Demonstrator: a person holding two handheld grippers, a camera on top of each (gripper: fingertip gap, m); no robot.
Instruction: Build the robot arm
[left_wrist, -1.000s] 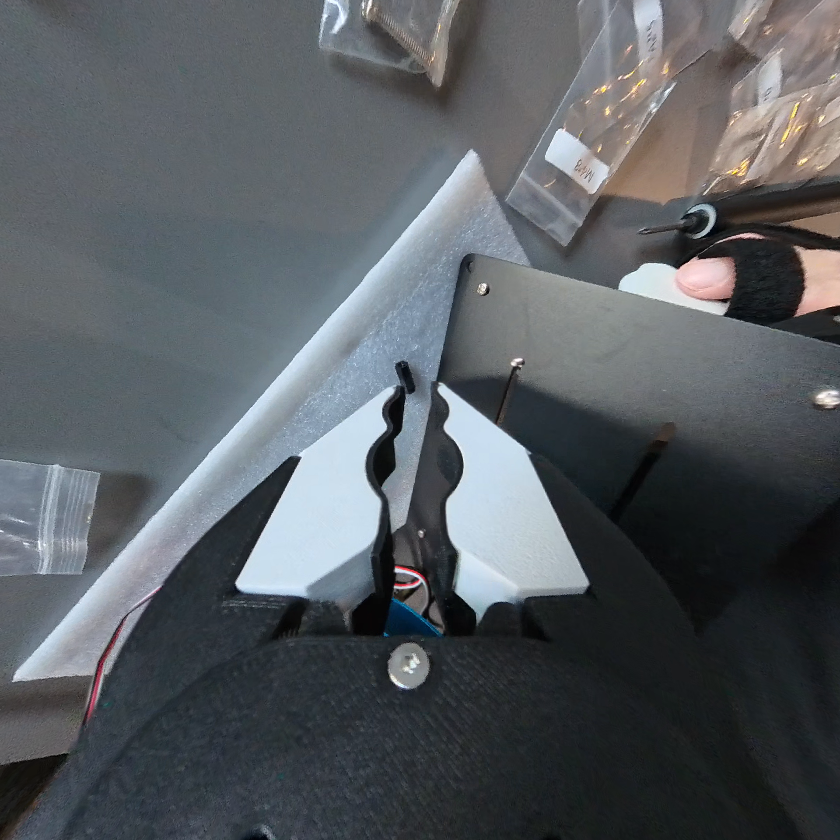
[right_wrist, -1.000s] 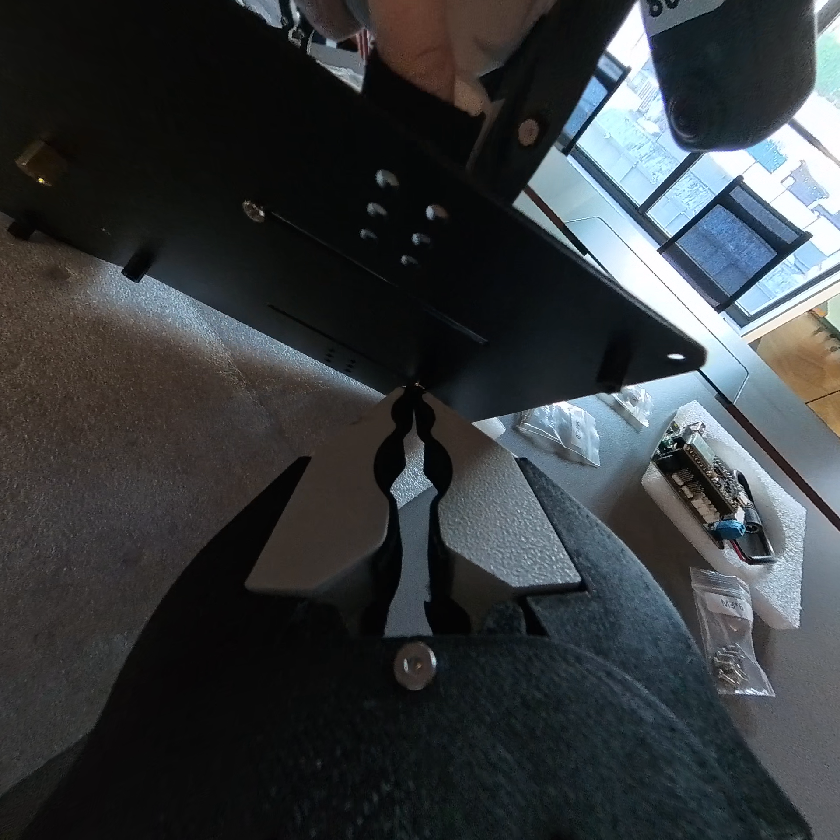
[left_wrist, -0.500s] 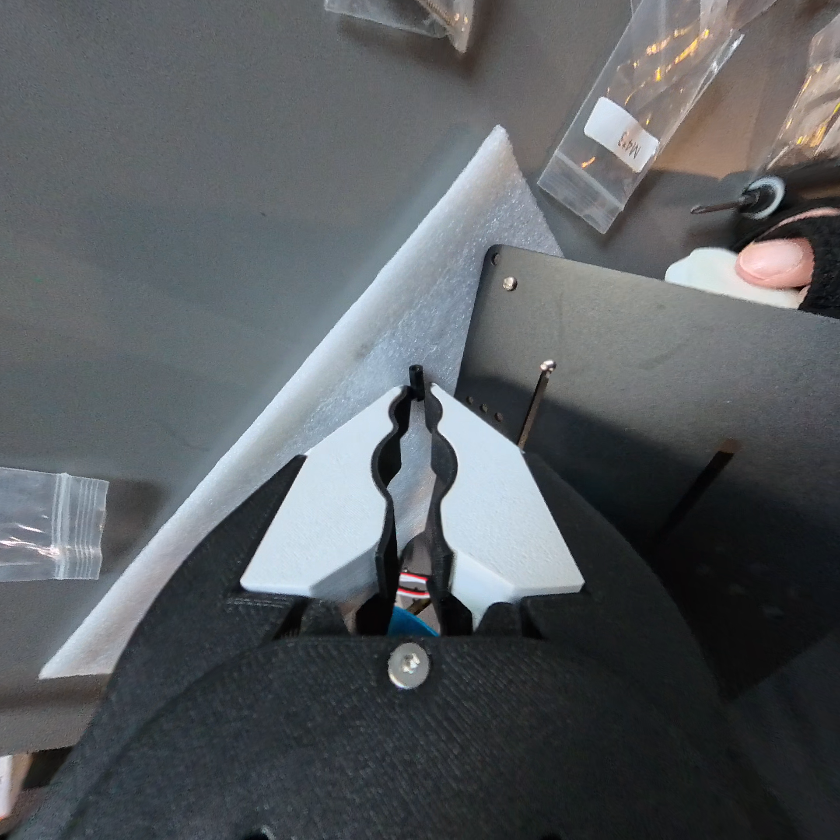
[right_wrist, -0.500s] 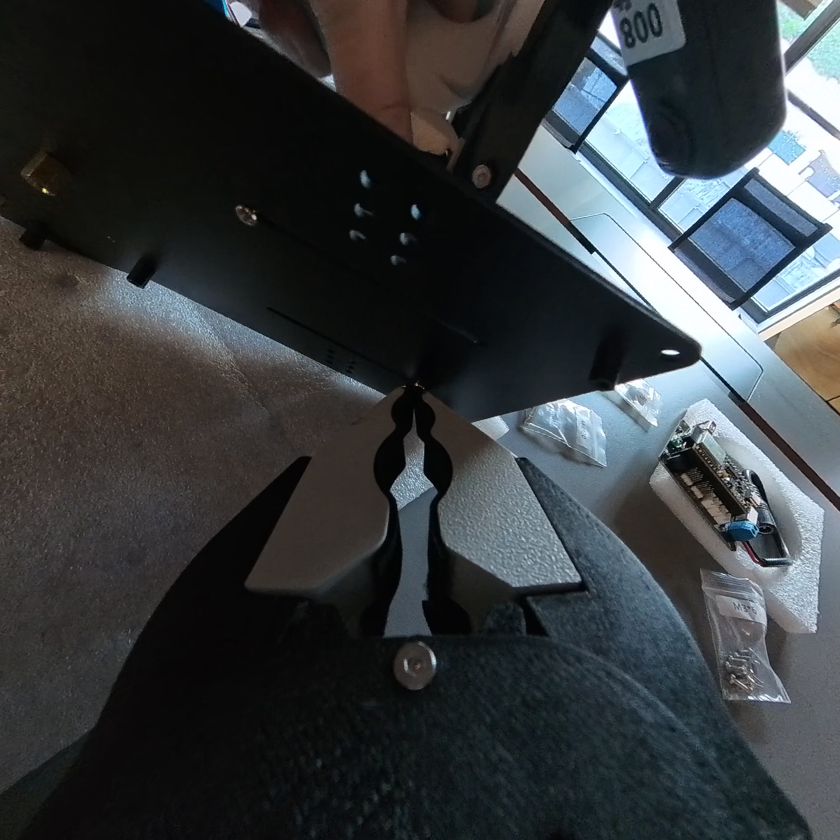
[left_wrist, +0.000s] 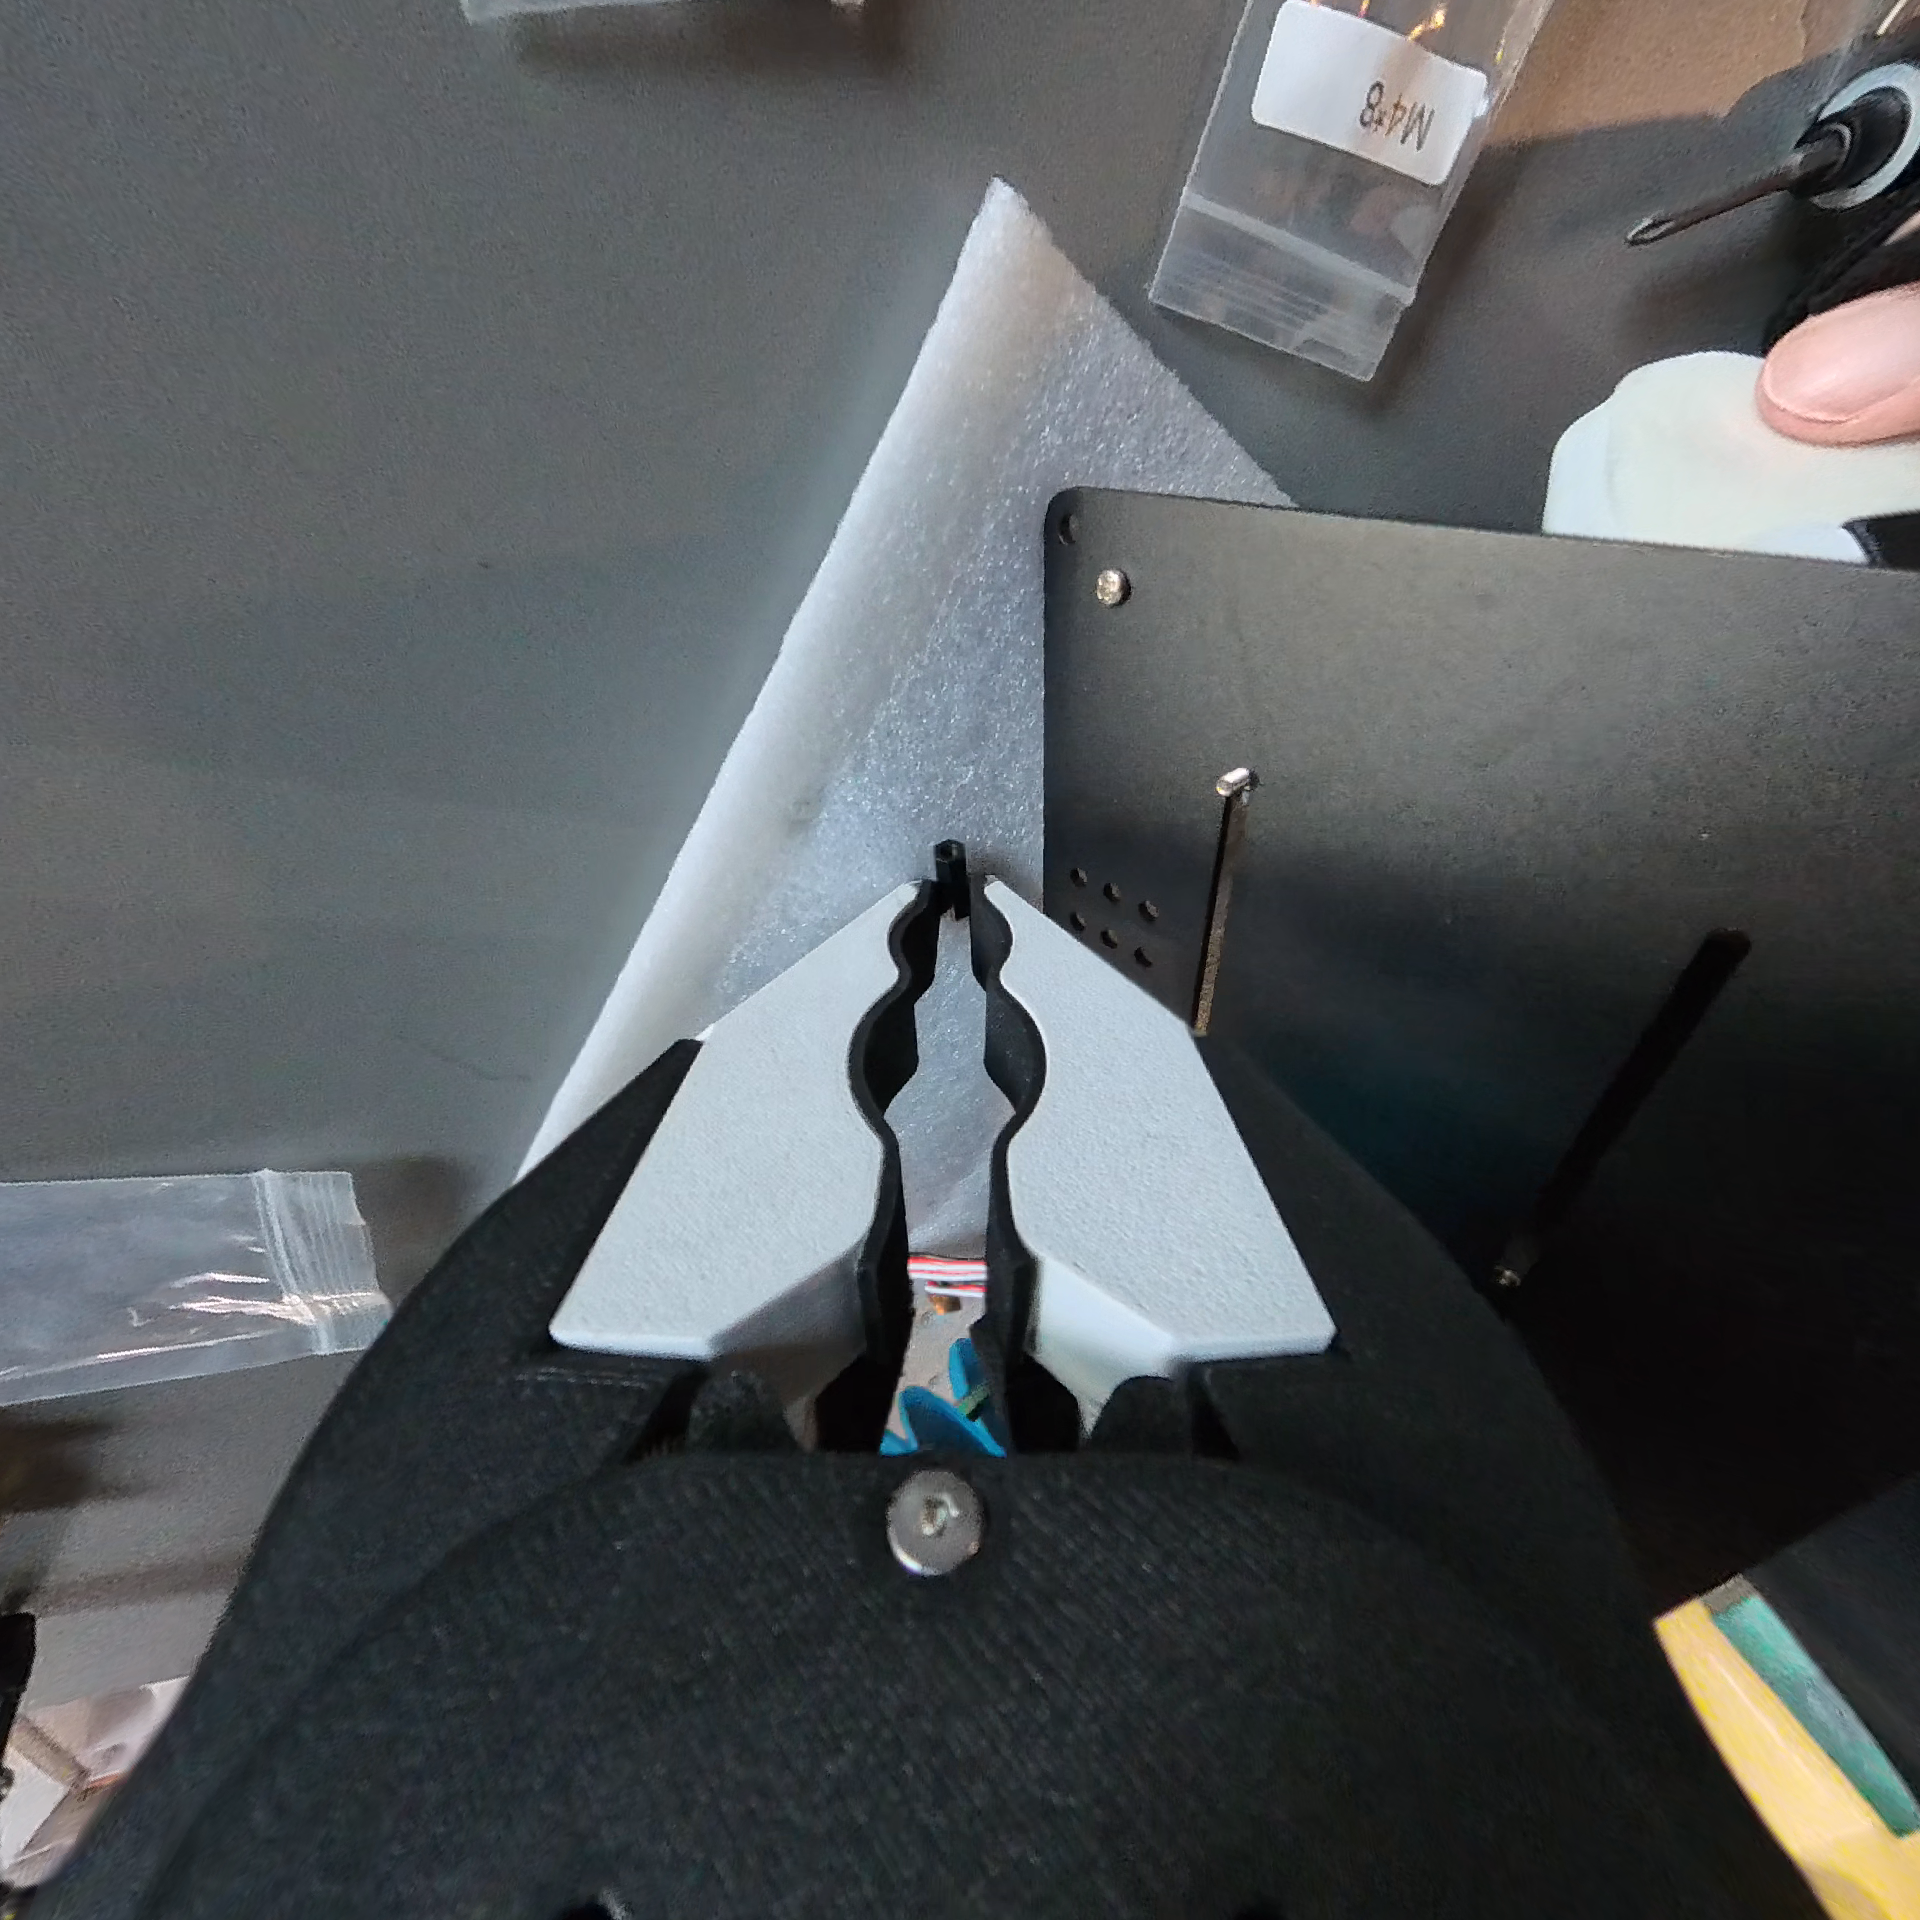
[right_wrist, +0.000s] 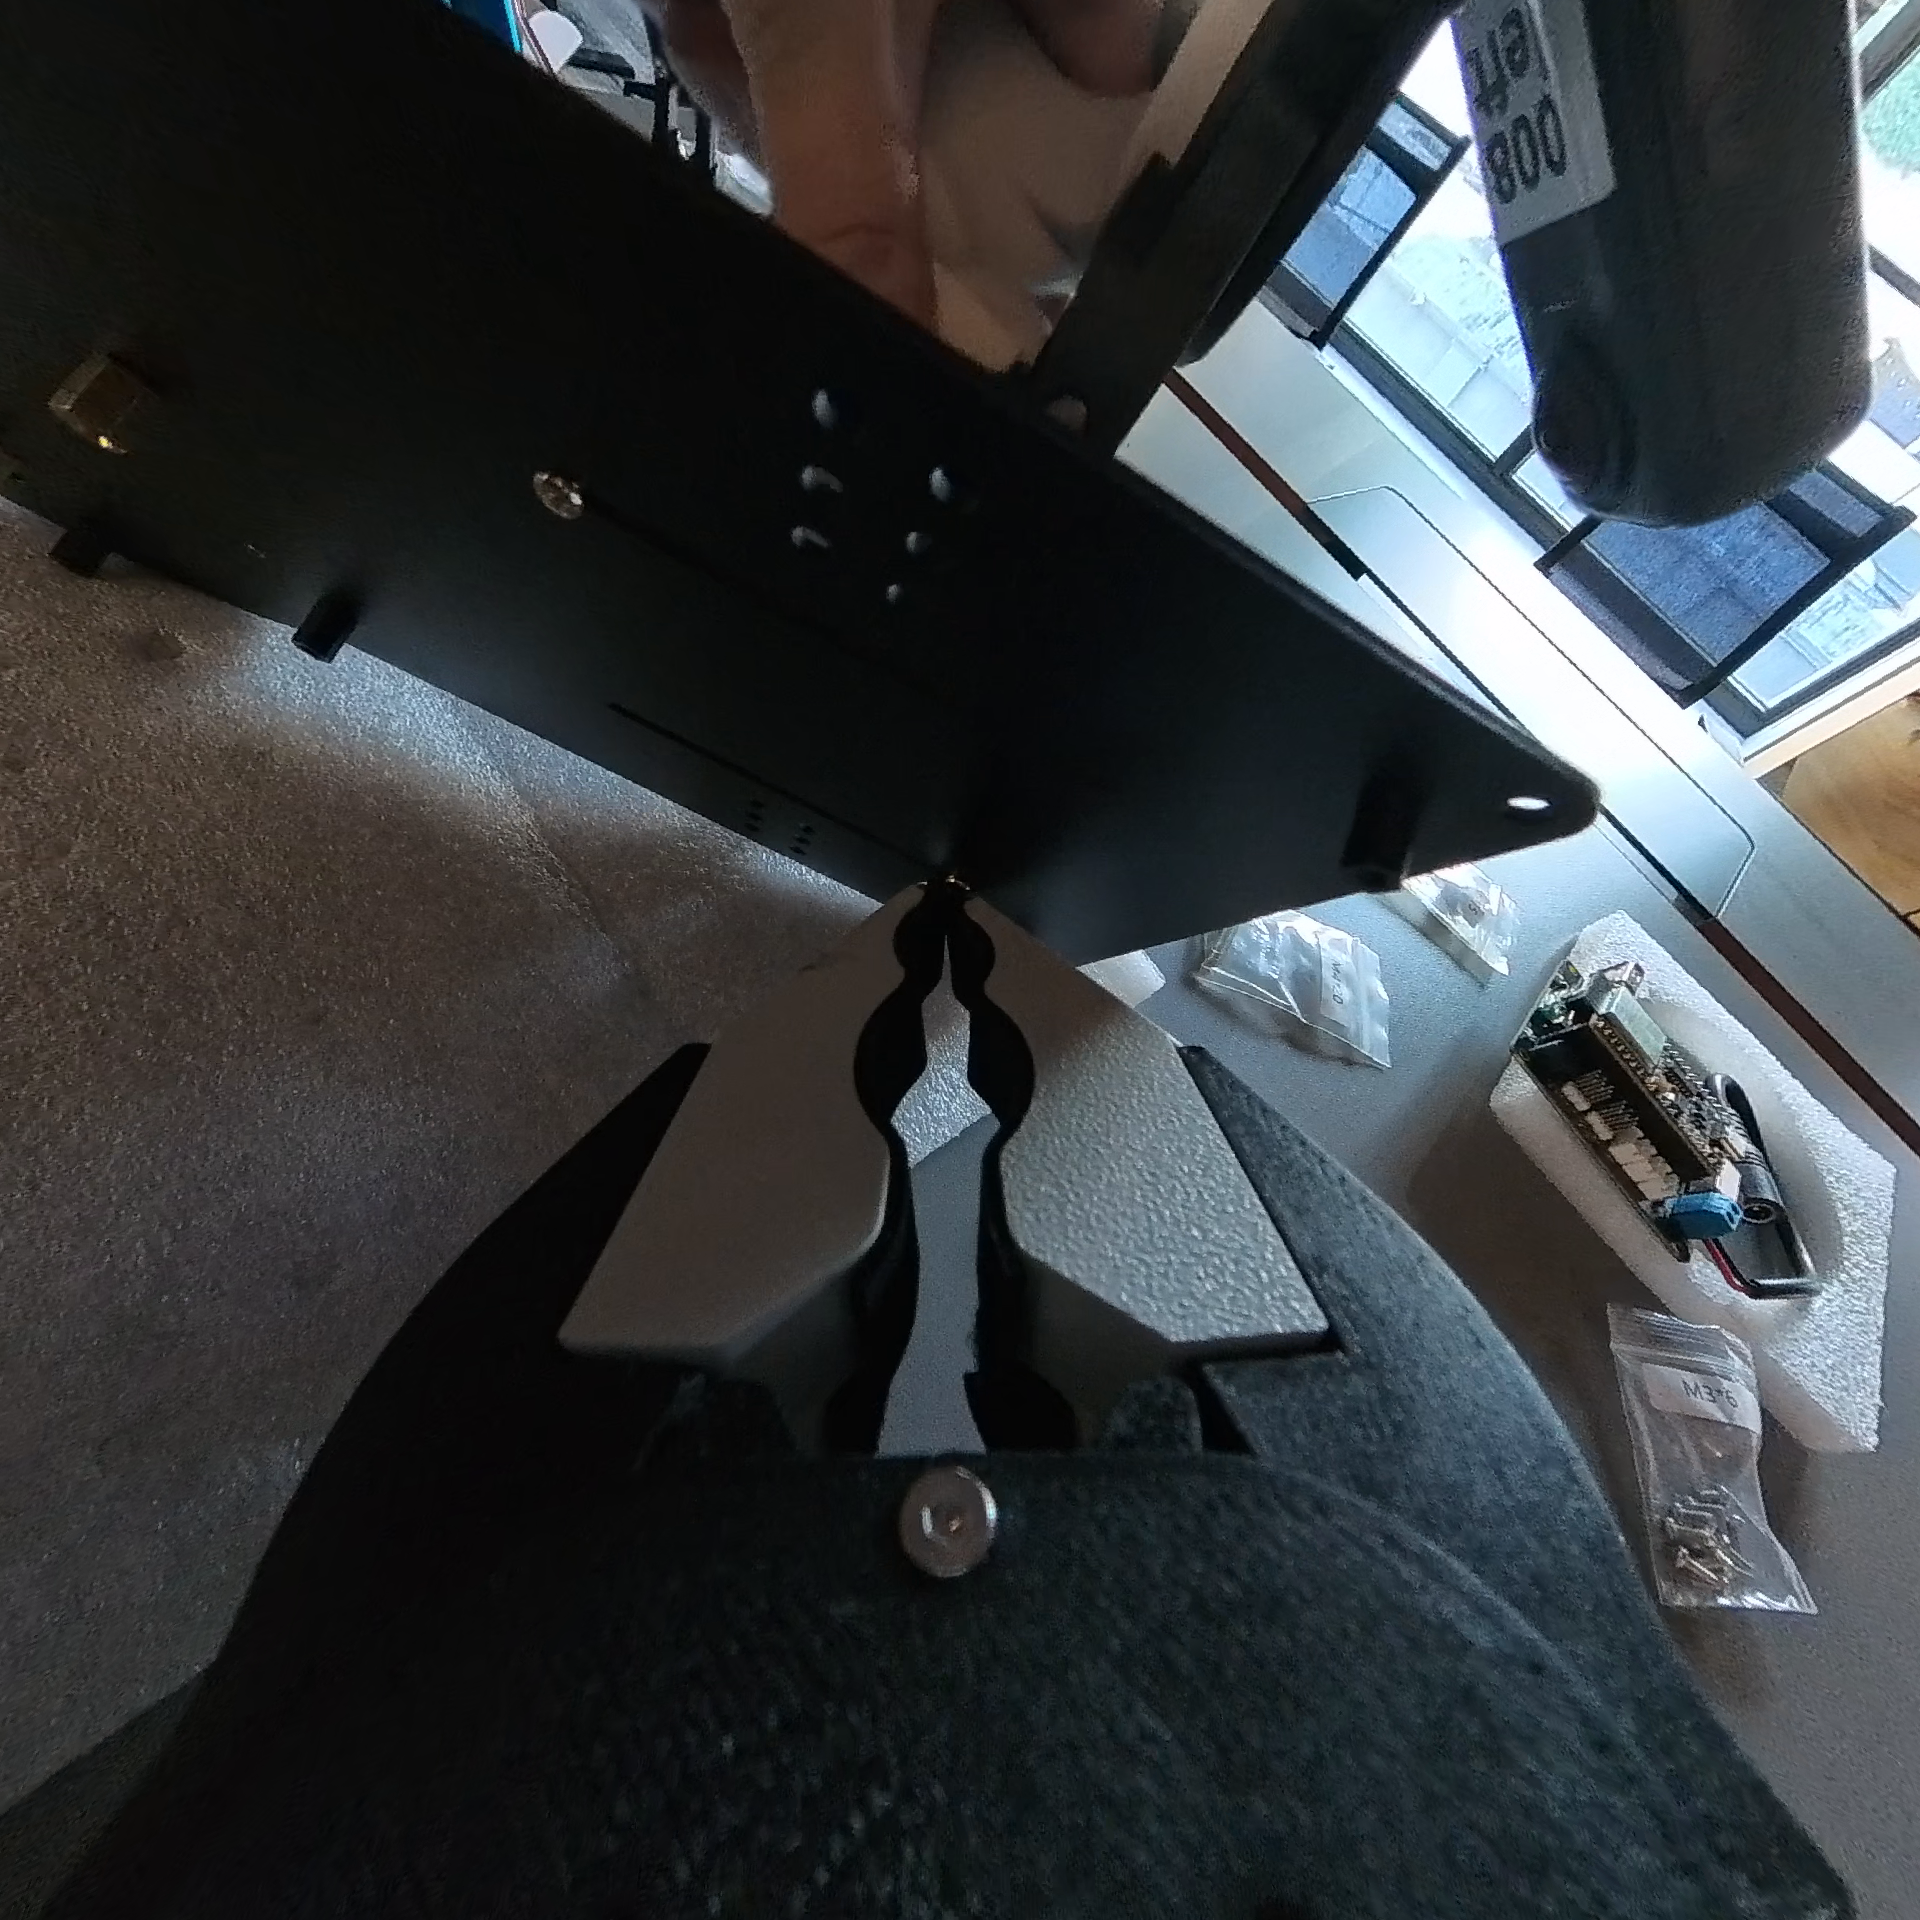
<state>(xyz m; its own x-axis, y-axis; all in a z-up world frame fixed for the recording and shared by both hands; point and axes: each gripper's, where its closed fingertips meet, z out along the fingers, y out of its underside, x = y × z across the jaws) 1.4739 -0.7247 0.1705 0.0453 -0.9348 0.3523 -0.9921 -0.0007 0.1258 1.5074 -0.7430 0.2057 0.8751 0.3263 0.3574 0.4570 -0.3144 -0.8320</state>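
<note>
In the left wrist view my left gripper (left_wrist: 951, 902) is shut on a small black standoff (left_wrist: 949, 869) that sticks out past the tips. It is over a white foam sheet (left_wrist: 935, 644), just left of a black metal plate (left_wrist: 1455, 831) with small holes and screws. In the right wrist view my right gripper (right_wrist: 951, 906) is shut on a tiny brass part (right_wrist: 952, 885), pressed against the underside edge of the same tilted black plate (right_wrist: 727, 623). A person's hand (right_wrist: 883, 156) holds the plate from above.
Clear bags of small hardware (left_wrist: 1330, 177) lie on the grey table, with an empty bag (left_wrist: 177, 1278) at the left. A gloved fingertip (left_wrist: 1839, 364) and a screwdriver tip (left_wrist: 1714, 208) are at the top right. A circuit board on foam (right_wrist: 1662, 1122) and a screw bag (right_wrist: 1704, 1475) lie to the right. My hands' fingertips stand some 5 cm from each other.
My left gripper closed on the black standoff, which a second ago stood just beyond the parted tips, and the camera moved closer to the plate. The right gripper stays at the plate edge.
</note>
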